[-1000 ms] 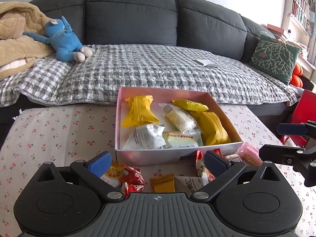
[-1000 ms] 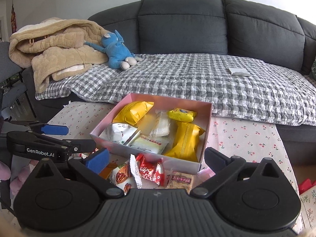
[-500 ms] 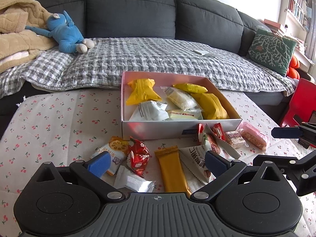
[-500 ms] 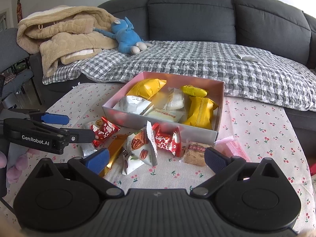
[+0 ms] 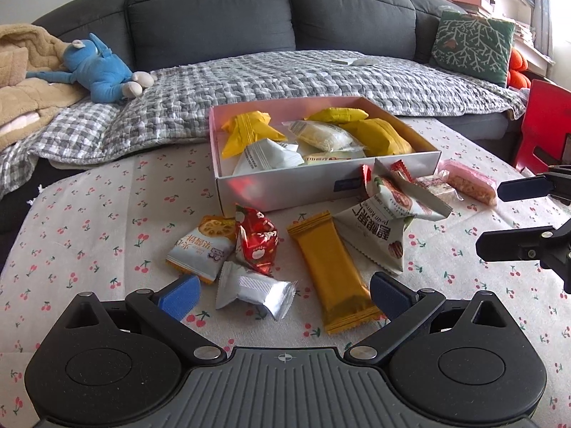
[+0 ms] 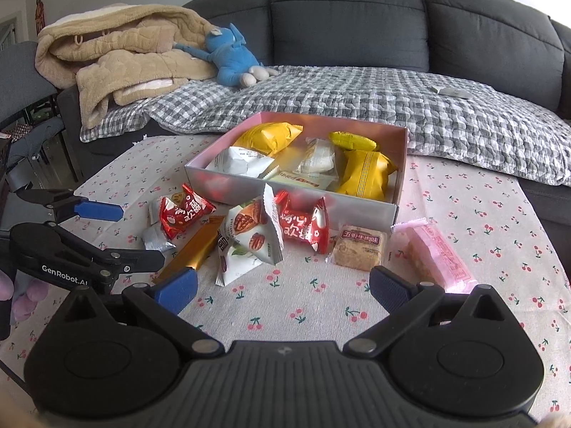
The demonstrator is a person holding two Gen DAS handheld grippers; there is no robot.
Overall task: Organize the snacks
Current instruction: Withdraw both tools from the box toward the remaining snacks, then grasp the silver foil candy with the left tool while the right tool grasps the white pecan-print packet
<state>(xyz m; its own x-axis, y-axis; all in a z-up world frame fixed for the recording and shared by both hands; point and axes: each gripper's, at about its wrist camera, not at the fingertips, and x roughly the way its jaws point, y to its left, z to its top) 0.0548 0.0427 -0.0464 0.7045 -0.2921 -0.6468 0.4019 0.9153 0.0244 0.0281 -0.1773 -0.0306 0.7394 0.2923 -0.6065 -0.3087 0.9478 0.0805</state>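
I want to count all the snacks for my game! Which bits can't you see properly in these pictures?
- Snacks in the box: piled up, so anything underneath is hidden in both views.
- Silver packet: in the right wrist view the red packet covers most of it.
- Gold bar: its near end sits behind the right gripper finger.
- Small item on the sofa blanket: too small to identify.

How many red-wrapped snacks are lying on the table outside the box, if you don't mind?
2: one red snack left of the nut packet, another right of it against the box. More may be hidden.
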